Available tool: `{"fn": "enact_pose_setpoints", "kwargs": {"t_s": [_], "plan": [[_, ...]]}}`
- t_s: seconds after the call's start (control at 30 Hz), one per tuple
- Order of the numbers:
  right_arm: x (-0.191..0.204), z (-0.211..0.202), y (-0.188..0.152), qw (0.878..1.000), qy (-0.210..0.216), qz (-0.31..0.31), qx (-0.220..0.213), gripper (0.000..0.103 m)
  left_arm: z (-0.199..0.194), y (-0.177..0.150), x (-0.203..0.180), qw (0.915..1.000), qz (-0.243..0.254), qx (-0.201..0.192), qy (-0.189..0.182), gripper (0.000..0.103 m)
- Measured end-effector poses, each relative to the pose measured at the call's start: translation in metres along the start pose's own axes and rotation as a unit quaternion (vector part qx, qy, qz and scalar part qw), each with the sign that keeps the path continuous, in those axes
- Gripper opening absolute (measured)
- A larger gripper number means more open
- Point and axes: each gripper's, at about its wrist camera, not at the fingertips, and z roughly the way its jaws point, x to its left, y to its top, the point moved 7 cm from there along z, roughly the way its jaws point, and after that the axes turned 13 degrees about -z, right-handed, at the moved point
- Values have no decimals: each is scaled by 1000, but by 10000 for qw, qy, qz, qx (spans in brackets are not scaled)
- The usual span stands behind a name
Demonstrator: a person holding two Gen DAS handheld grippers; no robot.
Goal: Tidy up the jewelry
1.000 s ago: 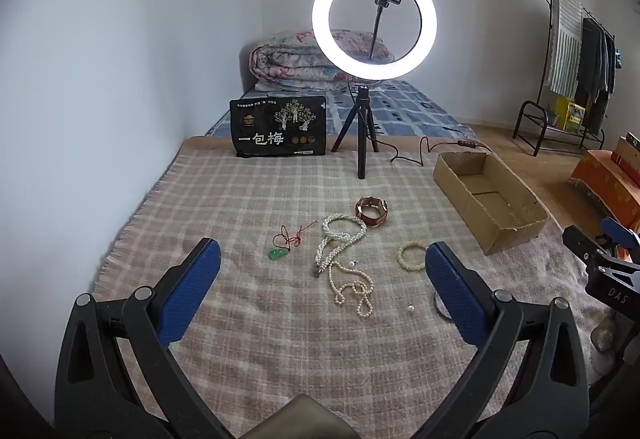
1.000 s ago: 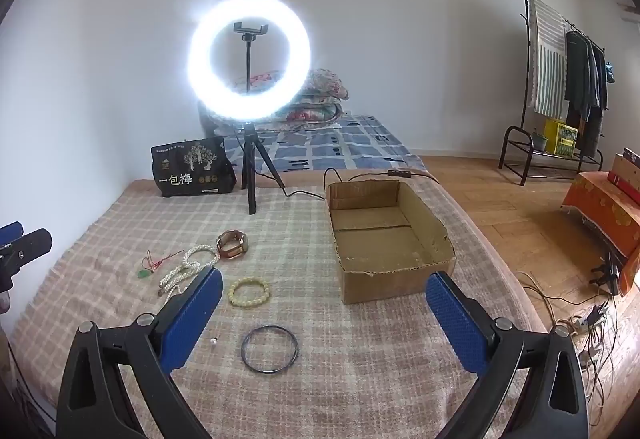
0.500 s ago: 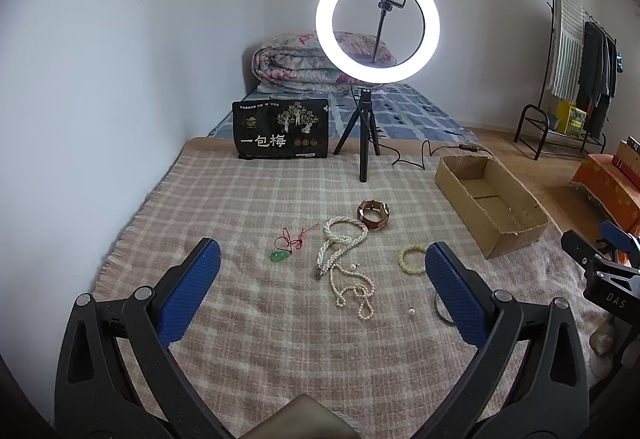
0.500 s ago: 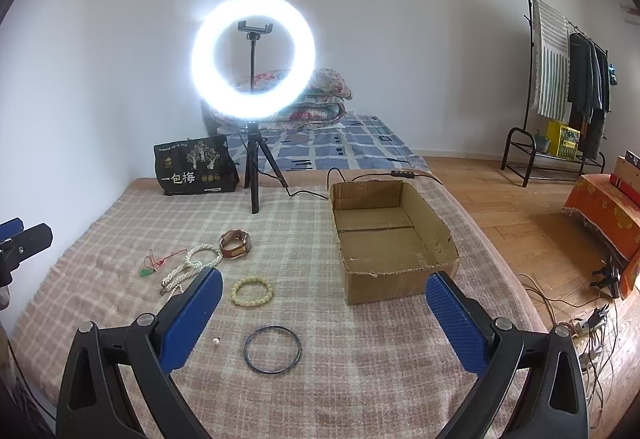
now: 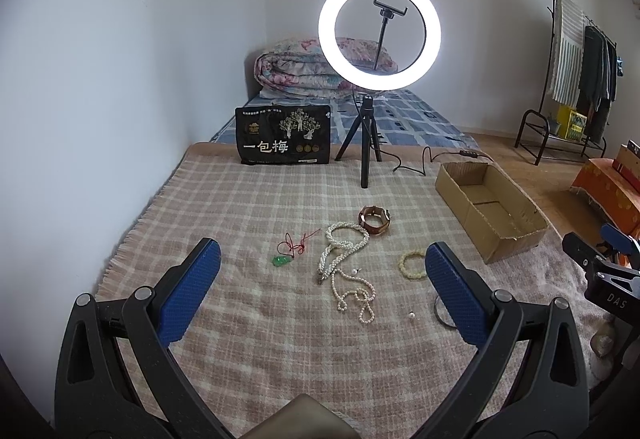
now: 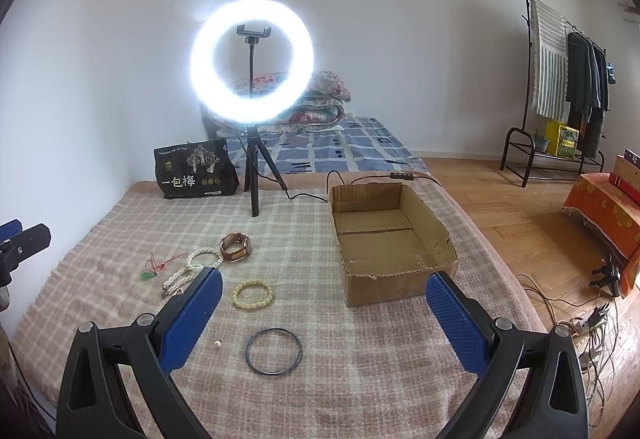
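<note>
A: The pearl necklace (image 5: 344,271), beaded bracelet (image 6: 253,293), black ring (image 6: 273,350) and watch (image 6: 236,246) lie loose on the checked blanket (image 6: 120,223), left of the empty cardboard box (image 6: 390,239).

B: Both the left tongs (image 5: 320,291) and right tongs (image 6: 320,313) gape wide, holding nothing.

A: My guess: the tangled pearls could snag the red-cord pendant (image 5: 290,251), dragging it along.

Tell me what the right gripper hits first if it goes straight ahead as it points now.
Probably the blanket itself: the right gripper, open and empty, points down at bare cloth between the black ring and the box. Depth is unclear, so the ring may come first.
</note>
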Motion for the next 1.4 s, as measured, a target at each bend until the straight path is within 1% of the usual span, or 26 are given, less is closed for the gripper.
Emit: {"fn": "enact_pose_setpoints", "kwargs": {"t_s": [0.53,1.4], "plan": [[4,-13,5,9999,-34,-39,-124,103,-9,6,-2,9999,-19,-103,-34,103],[5,-12,6,9999,4,-45,-97,103,-13,5,0,9999,-44,-107,-45,103]]}}
